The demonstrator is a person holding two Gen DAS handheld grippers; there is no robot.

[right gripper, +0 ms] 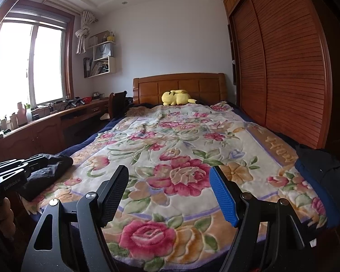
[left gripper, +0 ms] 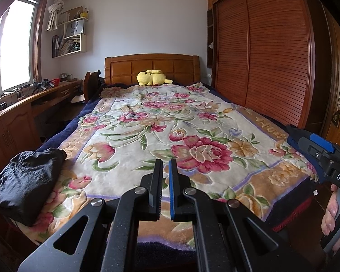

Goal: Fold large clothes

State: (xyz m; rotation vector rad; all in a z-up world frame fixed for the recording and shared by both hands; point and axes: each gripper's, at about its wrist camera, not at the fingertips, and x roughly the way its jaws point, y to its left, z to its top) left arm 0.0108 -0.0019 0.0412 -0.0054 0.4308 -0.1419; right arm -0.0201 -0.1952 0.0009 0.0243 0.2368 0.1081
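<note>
Left wrist view: left tongs (left gripper: 166, 182) nearly shut, only a thin slit between the pads, nothing held; they hang over the foot of the bed. Floral blanket (left gripper: 161, 124) covers the bed up to the headboard (left gripper: 151, 68). Black garment (left gripper: 27, 181), folded into a bundle, lies on the blanket's near left corner. Right tongs' body shows at far right, gripped by the hand (left gripper: 334, 215). Yellow plush (left gripper: 153, 77) sits by the headboard.

Right wrist view: right tongs (right gripper: 170, 195) spread wide, empty, over the blanket's near end. Navy garment (right gripper: 321, 176) lies folded on the bed's near right corner, beside the wardrobe (right gripper: 283, 56). The black garment lies far left, partly behind the left tongs' body. Worktop (right gripper: 45, 120) runs under the window (right gripper: 27, 65).
</note>
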